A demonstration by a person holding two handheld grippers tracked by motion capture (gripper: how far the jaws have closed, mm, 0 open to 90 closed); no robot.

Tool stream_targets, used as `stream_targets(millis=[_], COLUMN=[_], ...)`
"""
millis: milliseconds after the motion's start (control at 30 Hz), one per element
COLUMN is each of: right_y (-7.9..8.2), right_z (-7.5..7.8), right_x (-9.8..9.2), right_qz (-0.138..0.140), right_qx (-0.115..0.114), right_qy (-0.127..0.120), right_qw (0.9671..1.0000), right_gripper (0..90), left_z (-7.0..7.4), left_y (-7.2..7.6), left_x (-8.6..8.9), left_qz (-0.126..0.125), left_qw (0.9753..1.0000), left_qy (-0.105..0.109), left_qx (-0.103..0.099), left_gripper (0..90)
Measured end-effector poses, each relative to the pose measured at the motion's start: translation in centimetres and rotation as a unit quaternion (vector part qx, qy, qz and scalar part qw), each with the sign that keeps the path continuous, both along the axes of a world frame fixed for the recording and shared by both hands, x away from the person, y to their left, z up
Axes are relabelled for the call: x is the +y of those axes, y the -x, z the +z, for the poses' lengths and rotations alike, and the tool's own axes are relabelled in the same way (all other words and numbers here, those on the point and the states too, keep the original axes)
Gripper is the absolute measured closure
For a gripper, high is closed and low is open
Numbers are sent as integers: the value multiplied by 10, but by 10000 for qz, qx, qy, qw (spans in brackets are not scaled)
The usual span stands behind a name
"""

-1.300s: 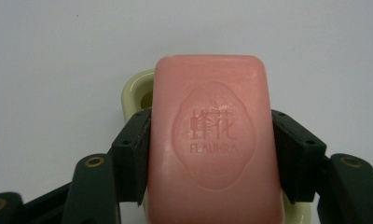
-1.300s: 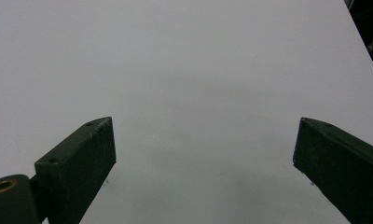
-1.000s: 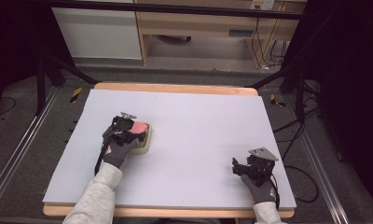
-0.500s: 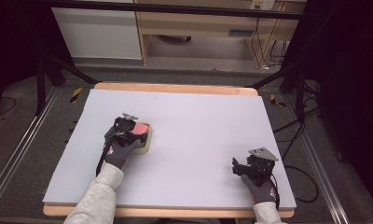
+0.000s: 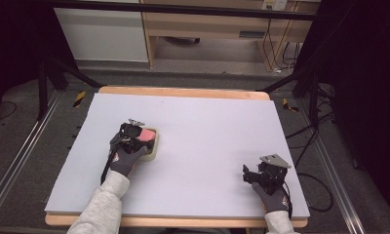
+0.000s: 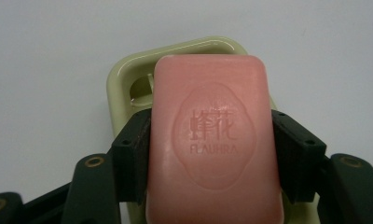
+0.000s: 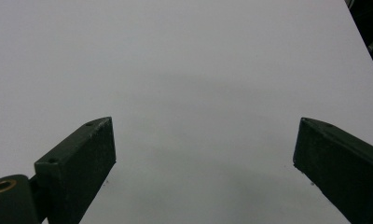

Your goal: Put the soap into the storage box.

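Both jaws of the left gripper [image 6: 208,154] clamp a pink soap bar [image 6: 212,140] over a pale green dish [image 6: 124,79], toward the table's [image 5: 207,122] left edge. Its stamped lettering reads in the left gripper view. The right gripper [image 7: 203,154] stands apart, near the front right corner.

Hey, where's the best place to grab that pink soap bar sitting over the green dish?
Grip the pink soap bar across its two long flat sides near the middle, coming along its length, as the left claw does now. Those sides are straight and parallel, so the pads sit flush. The rounded corners and stamped top face offer less hold. The green dish stays beneath it.
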State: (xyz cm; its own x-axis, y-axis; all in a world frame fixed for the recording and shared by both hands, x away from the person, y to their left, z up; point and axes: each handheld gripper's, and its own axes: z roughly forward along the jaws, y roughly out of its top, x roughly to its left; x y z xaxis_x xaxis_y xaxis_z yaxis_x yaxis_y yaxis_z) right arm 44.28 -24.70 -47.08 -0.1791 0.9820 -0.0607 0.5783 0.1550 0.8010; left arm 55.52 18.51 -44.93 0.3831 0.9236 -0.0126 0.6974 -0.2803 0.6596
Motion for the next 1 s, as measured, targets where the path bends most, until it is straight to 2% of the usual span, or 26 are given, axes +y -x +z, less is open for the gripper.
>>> stream_targets(millis=[633, 767, 867, 1000], right_y=[0, 0, 0, 0], right_z=[0, 0, 0, 0], right_x=[0, 0, 0, 0], right_qz=[9, 6, 3, -1], right_qx=[-11, 1, -6, -5], right_qy=[27, 1, 4, 8], right_qw=[10000, 10000, 10000, 10000], right_gripper=[58, 58, 58, 58], left_z=[-1, 3, 11, 17], left_y=[-1, 0, 3, 6], left_x=[0, 2, 5, 6], left_qz=[16, 29, -5, -104], left_qw=[10000, 9999, 9995, 9991], left_qy=[12, 53, 193, 238], left_qx=[-15, -131, -230, -337], left_gripper=[373, 360, 354, 323])
